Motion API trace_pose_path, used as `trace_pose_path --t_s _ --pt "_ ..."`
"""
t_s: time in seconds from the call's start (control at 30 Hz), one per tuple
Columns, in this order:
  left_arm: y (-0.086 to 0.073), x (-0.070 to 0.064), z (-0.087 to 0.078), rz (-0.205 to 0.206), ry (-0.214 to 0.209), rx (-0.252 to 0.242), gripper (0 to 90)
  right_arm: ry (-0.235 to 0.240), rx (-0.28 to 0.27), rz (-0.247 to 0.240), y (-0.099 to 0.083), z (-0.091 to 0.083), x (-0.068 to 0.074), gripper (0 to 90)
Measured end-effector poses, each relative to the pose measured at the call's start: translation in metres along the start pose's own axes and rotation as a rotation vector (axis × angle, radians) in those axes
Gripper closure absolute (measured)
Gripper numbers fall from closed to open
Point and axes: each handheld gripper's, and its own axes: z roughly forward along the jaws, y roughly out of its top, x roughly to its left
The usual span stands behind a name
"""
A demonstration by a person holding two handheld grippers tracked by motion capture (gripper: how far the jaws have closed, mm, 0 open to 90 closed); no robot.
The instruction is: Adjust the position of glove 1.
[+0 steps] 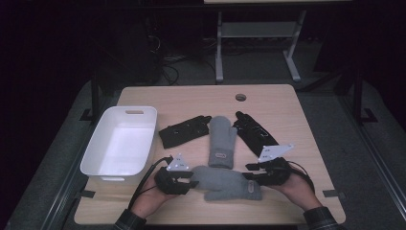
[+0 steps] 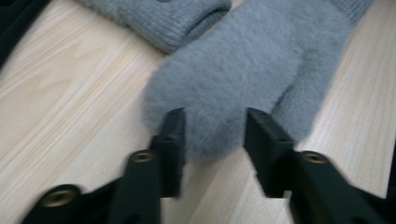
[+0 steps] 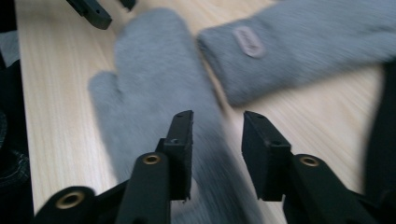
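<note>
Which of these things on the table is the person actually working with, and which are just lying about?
In hand:
- near grey mitten, lying flat
- left gripper, open at the mitten's fingertip end
- right gripper, open at its cuff end

Lying about:
- second grey mitten
- two black gloves
- white bin

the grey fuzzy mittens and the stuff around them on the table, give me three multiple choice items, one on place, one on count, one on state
1. Where is the white plastic bin?
A. table's left side
B. table's right side
C. on the floor

2. How many gloves and mittens lie on the wooden table?
A. two
B. four
C. six

3. How do the left gripper's jaws stand?
A. clamped shut
B. open around the near grey fuzzy mitten's tip
C. holding a black glove

Key: 1 A, the high view shows it left. 2 B, two grey mittens and two black gloves. 3 B, a gap shows between them.
</note>
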Motion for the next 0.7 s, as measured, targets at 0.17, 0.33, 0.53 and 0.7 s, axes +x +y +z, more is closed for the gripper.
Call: trace_pose_path --t_s 0.17,0.33,0.53,0.7 --pt "-0.007 0.0 0.0 -0.02 0.017 0.018 33.4 0.054 0.022 -0.061 0.016 0.023 0.013 55.9" --pt "-0.01 0.001 0.004 -0.025 0.013 0.033 23.7 0.076 0.056 -0.145 0.024 0.043 0.021 54.0" --pt "-0.013 0.003 0.01 -0.043 0.016 0.046 17.6 0.061 0.122 -0.209 0.023 0.062 0.027 58.3" --pt "-0.013 0.003 0.011 -0.038 0.015 0.051 17.6 0.046 0.126 -0.232 0.018 0.066 0.03 72.5"
